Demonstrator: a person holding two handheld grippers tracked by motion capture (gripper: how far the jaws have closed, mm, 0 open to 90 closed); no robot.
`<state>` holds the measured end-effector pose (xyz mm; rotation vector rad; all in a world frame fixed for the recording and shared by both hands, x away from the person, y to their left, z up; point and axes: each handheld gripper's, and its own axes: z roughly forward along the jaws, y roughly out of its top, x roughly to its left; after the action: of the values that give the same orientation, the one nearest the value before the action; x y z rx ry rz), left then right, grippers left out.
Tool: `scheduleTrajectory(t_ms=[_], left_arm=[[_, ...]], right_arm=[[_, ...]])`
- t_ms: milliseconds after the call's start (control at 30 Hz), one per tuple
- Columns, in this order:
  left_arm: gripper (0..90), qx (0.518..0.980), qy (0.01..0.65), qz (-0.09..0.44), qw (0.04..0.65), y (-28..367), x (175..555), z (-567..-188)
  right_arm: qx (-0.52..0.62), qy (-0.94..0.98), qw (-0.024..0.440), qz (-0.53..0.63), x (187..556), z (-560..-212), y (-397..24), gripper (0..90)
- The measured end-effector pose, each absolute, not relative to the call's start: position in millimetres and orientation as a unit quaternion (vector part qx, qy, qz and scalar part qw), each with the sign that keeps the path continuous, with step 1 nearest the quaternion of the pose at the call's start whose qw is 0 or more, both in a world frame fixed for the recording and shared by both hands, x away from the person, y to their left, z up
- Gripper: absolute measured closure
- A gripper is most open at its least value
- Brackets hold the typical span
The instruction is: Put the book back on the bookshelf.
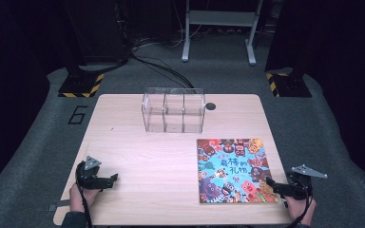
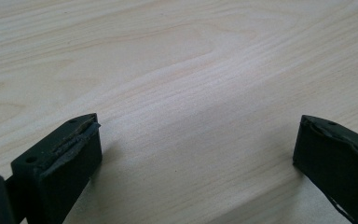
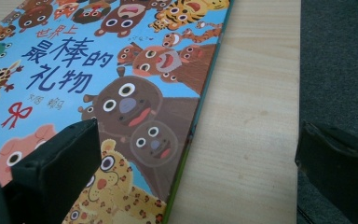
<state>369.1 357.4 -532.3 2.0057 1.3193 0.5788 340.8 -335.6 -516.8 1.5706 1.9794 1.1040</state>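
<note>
Book (image 1: 234, 170) glossy, flat, table (image 1: 147, 156) pale woodgrain

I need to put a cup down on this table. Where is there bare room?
The widest bare wood lies between the left gripper and the colourful picture book, in front of the clear plastic three-compartment box. The light wooden table's back left corner is free too. The right side is crowded by book and right gripper.
</note>
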Motion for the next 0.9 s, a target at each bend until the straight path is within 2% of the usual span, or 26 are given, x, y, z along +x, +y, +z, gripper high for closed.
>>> scheduleTrajectory(t_ms=[667, 900], left_arm=[[0.0, 0.771, 0.503, 0.214, 0.325, 358, 369, -531], [0.0, 0.771, 0.503, 0.214, 0.325, 358, 369, -531]], right_arm=[[0.543, 0.735, 0.17, 0.368, 362, -502, -323, 1.2], [0.546, 0.746, 0.141, 0.353, 374, -504, -317, 1.9]])
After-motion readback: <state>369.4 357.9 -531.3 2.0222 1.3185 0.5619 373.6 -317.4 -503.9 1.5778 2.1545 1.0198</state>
